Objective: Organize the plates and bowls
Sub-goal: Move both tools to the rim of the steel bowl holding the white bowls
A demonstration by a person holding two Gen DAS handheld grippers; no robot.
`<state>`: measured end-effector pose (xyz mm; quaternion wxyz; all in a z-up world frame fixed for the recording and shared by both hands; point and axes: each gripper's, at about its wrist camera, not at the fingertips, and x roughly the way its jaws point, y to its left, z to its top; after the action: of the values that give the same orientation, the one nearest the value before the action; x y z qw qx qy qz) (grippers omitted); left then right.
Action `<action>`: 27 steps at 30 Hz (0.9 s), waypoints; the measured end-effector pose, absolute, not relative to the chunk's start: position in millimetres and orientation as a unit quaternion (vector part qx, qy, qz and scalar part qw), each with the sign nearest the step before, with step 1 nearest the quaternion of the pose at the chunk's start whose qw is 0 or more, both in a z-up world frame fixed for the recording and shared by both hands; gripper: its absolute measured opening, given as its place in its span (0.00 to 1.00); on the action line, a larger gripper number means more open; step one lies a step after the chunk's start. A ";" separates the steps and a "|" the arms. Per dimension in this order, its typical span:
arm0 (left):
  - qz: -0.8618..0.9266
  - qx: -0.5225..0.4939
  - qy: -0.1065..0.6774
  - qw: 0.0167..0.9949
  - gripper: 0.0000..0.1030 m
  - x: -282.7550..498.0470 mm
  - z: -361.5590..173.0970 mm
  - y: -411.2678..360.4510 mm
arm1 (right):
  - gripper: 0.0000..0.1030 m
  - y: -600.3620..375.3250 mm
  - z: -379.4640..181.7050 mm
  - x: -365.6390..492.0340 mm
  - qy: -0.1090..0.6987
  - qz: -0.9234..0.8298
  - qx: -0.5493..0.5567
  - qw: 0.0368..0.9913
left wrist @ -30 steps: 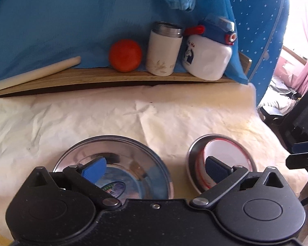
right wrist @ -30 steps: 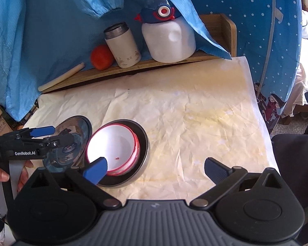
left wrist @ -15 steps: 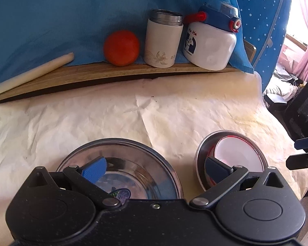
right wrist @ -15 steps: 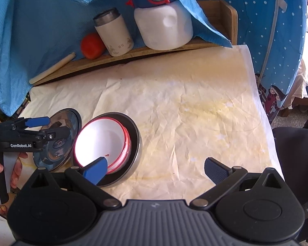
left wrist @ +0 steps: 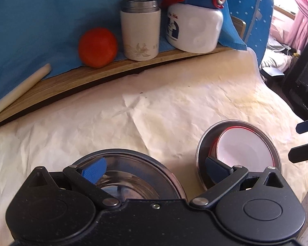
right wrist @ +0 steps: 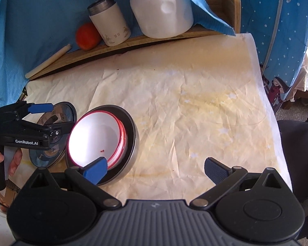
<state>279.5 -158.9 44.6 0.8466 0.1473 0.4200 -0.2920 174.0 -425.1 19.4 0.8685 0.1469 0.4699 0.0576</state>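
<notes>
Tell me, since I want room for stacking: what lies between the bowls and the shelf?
Only bare crumpled paper lies between the bowls and the shelf, in both views.

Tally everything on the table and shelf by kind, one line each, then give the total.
Steel dishes: 2 (steel plate, steel bowl)
Red-rimmed white bowl nested in the steel bowl: 1
White flask: 1
White jug: 1
Tomato: 1
Rolling pin: 1
Total: 7

A home: paper-covered table (right wrist: 174,106), wooden shelf (left wrist: 71,82) with tomato (left wrist: 97,47), thermos (left wrist: 140,28).
</notes>
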 end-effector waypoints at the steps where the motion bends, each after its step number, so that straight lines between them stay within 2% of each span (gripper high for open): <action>1: -0.293 0.151 0.420 0.845 0.99 280.1 44.1 -160.8 | 1.00 -424.3 18.9 174.7 0.472 0.057 0.145 0.868; 14: -0.303 0.204 0.422 0.830 0.96 283.8 40.9 -174.8 | 1.00 -417.9 14.7 181.0 0.495 0.048 0.121 0.859; 27: -0.324 0.210 0.423 0.820 0.77 281.7 41.4 -182.4 | 0.99 -409.3 10.1 186.4 0.511 0.048 0.114 0.850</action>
<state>281.7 -182.4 41.4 0.8197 0.2101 0.4234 -0.3237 186.4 -409.3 10.1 0.8505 0.1142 0.5112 0.0480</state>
